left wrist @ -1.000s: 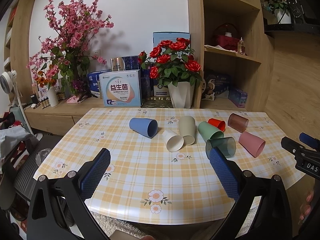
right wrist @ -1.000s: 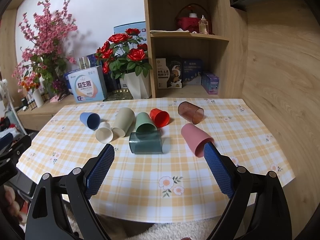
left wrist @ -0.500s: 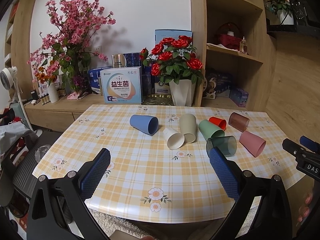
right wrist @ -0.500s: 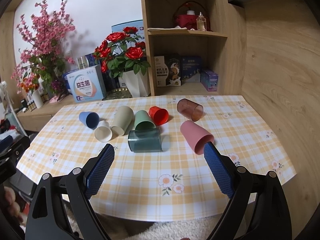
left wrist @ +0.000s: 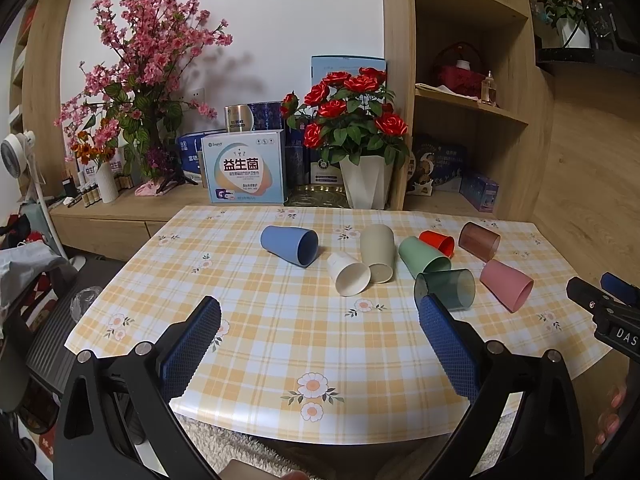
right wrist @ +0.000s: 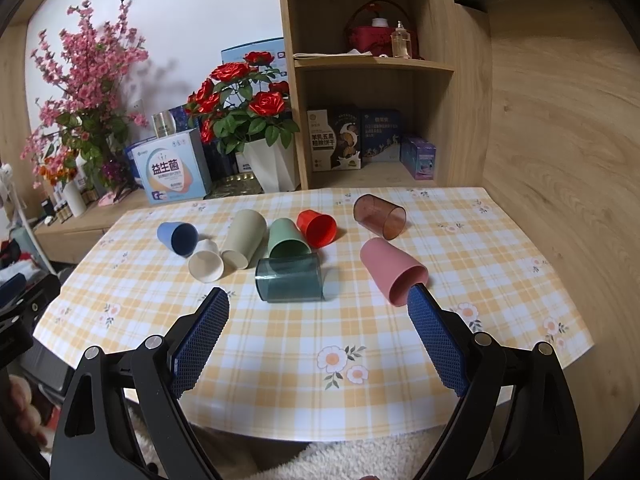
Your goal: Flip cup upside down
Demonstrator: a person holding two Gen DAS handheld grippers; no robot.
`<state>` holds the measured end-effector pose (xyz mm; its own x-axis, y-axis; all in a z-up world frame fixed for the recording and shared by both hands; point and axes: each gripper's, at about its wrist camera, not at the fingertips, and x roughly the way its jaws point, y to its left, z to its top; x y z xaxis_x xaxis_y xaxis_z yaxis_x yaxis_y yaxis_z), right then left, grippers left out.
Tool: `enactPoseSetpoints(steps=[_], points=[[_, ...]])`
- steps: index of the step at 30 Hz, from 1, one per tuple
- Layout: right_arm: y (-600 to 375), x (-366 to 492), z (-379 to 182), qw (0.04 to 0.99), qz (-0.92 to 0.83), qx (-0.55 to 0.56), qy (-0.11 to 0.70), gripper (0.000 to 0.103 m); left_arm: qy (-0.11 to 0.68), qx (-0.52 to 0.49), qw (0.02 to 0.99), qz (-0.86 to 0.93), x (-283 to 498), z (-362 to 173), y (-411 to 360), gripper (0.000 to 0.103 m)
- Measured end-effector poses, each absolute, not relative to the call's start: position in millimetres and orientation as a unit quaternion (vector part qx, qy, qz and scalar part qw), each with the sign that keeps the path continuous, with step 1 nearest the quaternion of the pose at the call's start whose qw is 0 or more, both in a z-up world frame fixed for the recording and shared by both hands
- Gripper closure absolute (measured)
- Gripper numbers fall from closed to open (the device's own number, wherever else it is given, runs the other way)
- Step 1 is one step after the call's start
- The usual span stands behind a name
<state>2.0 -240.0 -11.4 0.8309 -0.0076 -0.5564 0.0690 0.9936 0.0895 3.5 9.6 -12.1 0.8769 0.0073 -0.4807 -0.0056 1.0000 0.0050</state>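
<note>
Several cups lie on their sides on the checked table: blue, white, beige, green, red, clear brown, pink and clear dark teal. The right wrist view shows the teal cup nearest, with the pink cup to its right. My left gripper is open and empty above the table's front. My right gripper is open and empty, just short of the teal cup.
A white pot of red roses, a boxed product and a pink blossom vase stand on the sideboard behind the table. Wooden shelves rise at the back right. A fan stands at the left.
Both grippers have moved slightly forward toward the cups and the view has tilted up a little. No cup has moved.
</note>
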Motion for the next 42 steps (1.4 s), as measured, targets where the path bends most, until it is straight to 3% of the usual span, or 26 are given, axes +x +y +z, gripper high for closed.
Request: enactPoseSetpoints(steps=[29, 36, 42], points=[[-244, 1, -19, 0.954, -0.016, 0.066, 0.293, 0.015, 0.272, 0.000, 0.962, 0.014, 8, -20, 14, 0.006], [-268, 10, -24, 0.947, -0.033, 0.093, 0.306, 0.015, 0.307, -0.013, 0.952, -0.007, 26, -27, 23, 0.006], [-303, 28, -42, 0.933, -0.049, 0.114, 0.338, 0.015, 0.289, 0.010, 0.957, -0.001, 47, -36, 32, 0.006]])
